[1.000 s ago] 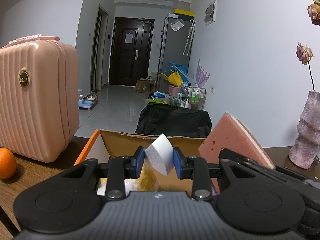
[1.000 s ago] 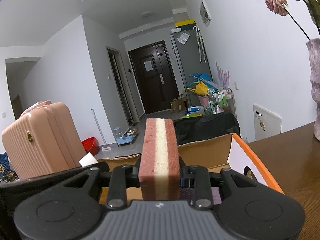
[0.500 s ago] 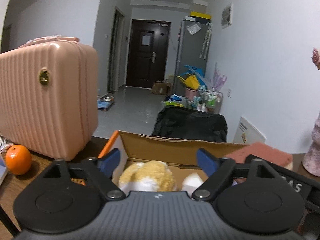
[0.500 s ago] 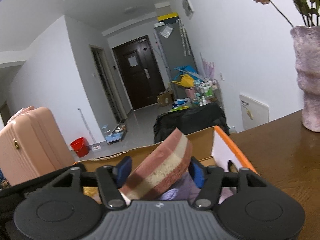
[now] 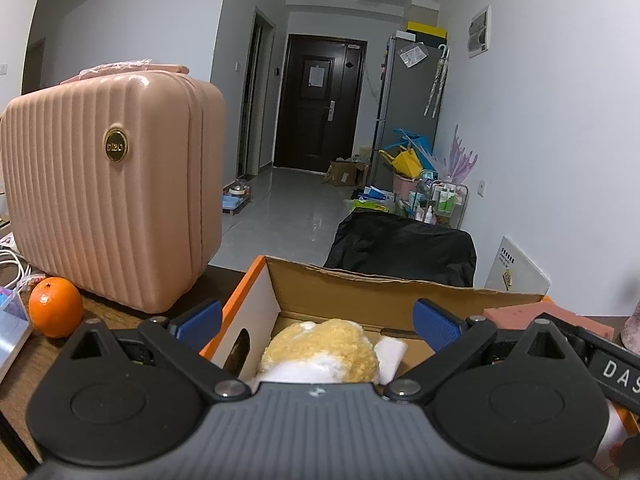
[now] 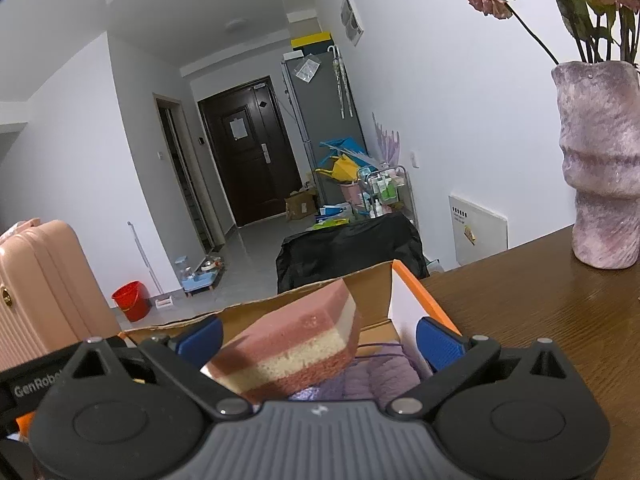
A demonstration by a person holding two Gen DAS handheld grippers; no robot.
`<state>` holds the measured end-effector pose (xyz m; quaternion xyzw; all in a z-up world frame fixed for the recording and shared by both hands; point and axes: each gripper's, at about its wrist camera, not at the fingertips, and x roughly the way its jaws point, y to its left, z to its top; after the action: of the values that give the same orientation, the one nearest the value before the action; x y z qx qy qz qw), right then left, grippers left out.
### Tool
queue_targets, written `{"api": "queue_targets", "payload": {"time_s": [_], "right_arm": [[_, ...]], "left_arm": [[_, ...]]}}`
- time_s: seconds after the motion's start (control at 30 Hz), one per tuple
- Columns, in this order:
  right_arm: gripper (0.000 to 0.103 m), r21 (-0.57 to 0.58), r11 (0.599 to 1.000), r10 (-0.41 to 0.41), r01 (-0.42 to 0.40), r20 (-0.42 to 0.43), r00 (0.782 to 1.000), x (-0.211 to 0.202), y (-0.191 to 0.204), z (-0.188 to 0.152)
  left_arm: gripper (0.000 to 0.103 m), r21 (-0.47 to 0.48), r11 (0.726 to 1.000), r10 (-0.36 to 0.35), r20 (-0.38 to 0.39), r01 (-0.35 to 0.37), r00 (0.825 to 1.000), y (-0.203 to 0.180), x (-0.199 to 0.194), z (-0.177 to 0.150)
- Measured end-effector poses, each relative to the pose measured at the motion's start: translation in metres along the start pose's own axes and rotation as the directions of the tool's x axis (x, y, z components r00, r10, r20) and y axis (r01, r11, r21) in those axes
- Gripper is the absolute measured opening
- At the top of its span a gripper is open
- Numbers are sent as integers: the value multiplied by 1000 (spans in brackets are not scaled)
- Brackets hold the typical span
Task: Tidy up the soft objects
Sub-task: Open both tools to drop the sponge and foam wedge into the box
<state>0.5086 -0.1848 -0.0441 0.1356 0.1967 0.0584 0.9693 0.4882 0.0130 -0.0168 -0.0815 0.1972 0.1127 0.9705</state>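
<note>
A dim hallway runs back to a dark door, and I'm working at a brown wooden table (image 6: 540, 312) with the cardboard box (image 5: 360, 292) dead ahead. My left gripper (image 5: 318, 318) has just been opening and its jaws stand wide, nothing between them; the white sponge wedge (image 5: 390, 354) lies in the box at about one o'clock, just beside the yellow plush toy (image 5: 328, 344). My right gripper (image 6: 318, 336) has likewise just been opening: the pink-and-cream layered sponge (image 6: 292, 346) lies loose between the pads, long axis slanting toward one o'clock, resting on purple knitwear (image 6: 380, 376) in the box (I judge it released). Pulling back next, mind the box's wall.
</note>
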Motion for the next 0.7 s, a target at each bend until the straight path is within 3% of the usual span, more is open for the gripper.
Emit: {"api": "queue_targets", "payload": {"time_s": [0.7], "right_arm": [[103, -35, 999, 2, 0, 55, 998, -38, -10, -5]], "left_arm": [[103, 25, 1000, 2, 29, -3, 1000, 7, -29, -4]]}}
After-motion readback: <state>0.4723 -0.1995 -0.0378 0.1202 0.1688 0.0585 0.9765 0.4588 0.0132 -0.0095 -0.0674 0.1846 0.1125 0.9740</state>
